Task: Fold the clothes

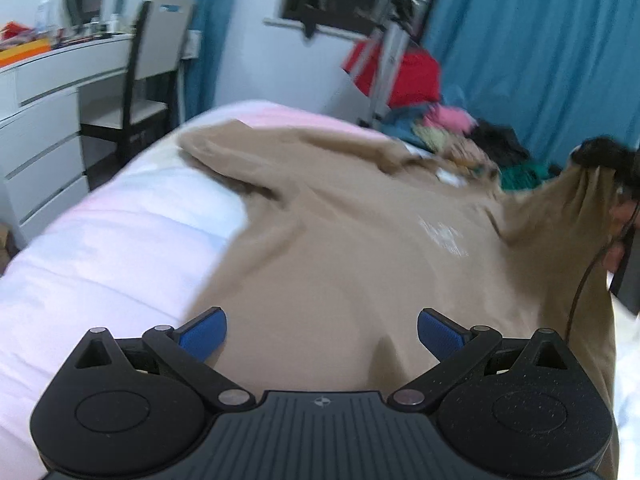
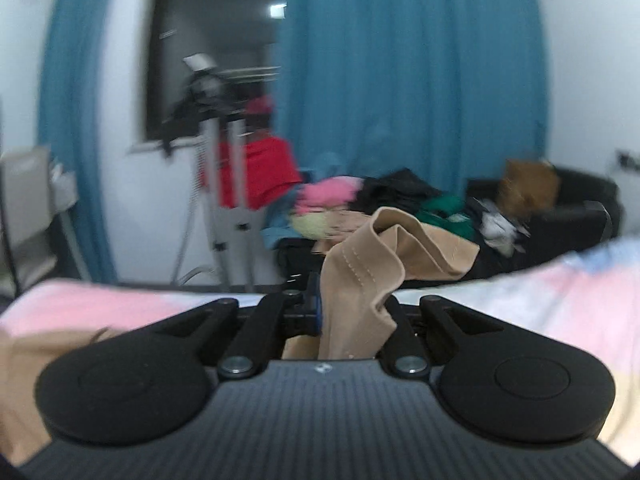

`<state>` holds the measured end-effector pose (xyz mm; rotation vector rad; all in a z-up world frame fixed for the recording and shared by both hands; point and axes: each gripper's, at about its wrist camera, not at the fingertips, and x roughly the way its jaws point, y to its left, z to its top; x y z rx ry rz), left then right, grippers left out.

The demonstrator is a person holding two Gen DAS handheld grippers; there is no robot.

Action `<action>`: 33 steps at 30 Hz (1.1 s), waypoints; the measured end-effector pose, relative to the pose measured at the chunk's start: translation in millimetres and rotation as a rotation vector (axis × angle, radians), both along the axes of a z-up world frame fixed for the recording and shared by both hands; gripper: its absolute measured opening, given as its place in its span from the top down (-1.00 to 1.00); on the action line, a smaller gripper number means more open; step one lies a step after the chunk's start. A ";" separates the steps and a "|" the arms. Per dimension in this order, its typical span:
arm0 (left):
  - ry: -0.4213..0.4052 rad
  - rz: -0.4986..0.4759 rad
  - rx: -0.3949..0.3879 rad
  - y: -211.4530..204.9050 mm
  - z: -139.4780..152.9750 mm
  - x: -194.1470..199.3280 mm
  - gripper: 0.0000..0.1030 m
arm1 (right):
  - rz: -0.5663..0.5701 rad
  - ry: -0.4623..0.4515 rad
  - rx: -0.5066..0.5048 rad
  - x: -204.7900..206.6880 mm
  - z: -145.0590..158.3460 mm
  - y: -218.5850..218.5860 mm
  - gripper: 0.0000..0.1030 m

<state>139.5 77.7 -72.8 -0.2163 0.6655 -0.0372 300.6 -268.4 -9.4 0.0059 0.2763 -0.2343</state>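
You're barely started: tan sweatshirt (image 1: 340,232) lies spread on the bed (image 1: 120,232), probably no folds yet. Right gripper (image 2: 352,312) is clamped on a sleeve end, left gripper (image 1: 322,334) hovers with jaws apart

tan sweatshirt (image 1: 340,240) spread front-up across the pastel bed cover, body mostly flat with light creases; faint white chest print right of centre; left sleeve angled out toward the far left, lying flat; far-right sleeve end lifted off the bed, fabric pulled taut in a ridge; in the right wrist view its stitched cuff (image 2: 360,280) stands bunched and folded over; blurred
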 end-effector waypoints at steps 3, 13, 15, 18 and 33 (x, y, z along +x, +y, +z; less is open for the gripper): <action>0.002 0.067 0.011 18.3 1.0 6.0 -0.99 | 0.067 0.039 -0.009 13.9 -16.2 41.8 0.81; 0.031 0.110 -0.015 39.7 -18.4 28.6 -0.99 | 0.202 0.212 0.041 62.9 -73.3 90.6 0.72; 0.034 0.102 -0.014 37.7 -22.3 32.0 -0.99 | 0.245 0.219 0.096 56.7 -69.8 90.3 -0.29; 0.032 0.090 -0.017 34.6 -24.7 34.2 -0.99 | 0.303 0.186 0.175 34.6 -57.2 88.4 -0.69; -0.042 -0.078 0.018 -6.3 3.9 -28.6 -0.96 | 0.304 0.101 0.348 -241.8 16.0 30.8 -0.69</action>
